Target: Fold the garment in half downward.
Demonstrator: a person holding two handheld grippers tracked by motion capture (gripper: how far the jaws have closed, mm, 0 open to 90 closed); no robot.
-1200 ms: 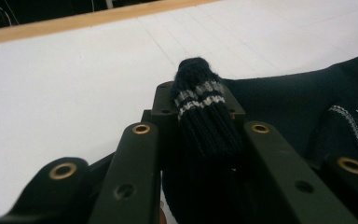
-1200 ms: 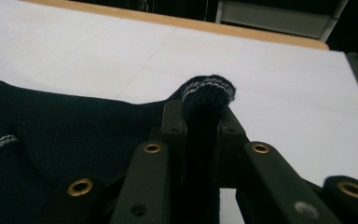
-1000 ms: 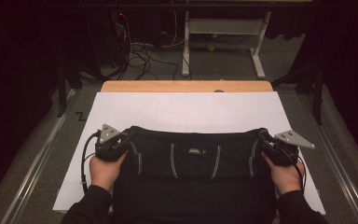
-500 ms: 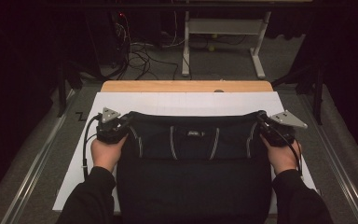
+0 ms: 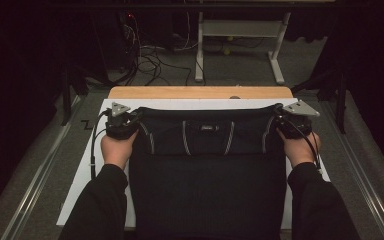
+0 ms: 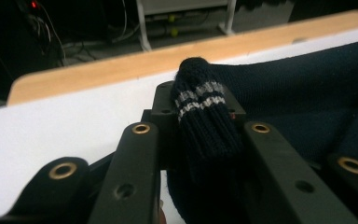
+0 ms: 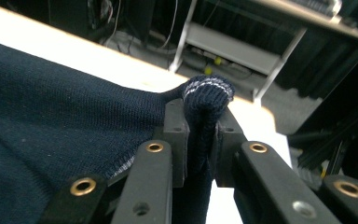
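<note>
A dark navy knitted garment (image 5: pixel 207 165) with pale stripes lies spread on the white sheet (image 5: pixel 94 150) that covers the table. My left gripper (image 5: pixel 130 120) is shut on its left striped corner (image 6: pixel 200 100), which sticks up between the jaws. At the other side my right gripper (image 5: pixel 280 120) is shut on the right striped corner (image 7: pixel 207 95). Both hands hold the garment's far edge stretched between them, close to the table's far end.
A bare wooden strip (image 5: pixel 200 92) marks the table's far edge. Beyond it are floor cables (image 5: pixel 150 55) and the white legs of a desk (image 5: pixel 240 40). Metal rails (image 5: pixel 35 175) run along both sides of the table.
Both grippers have moved away from the person toward the far edge, carrying the garment's held edge with them. More of the garment lies stretched over the sheet.
</note>
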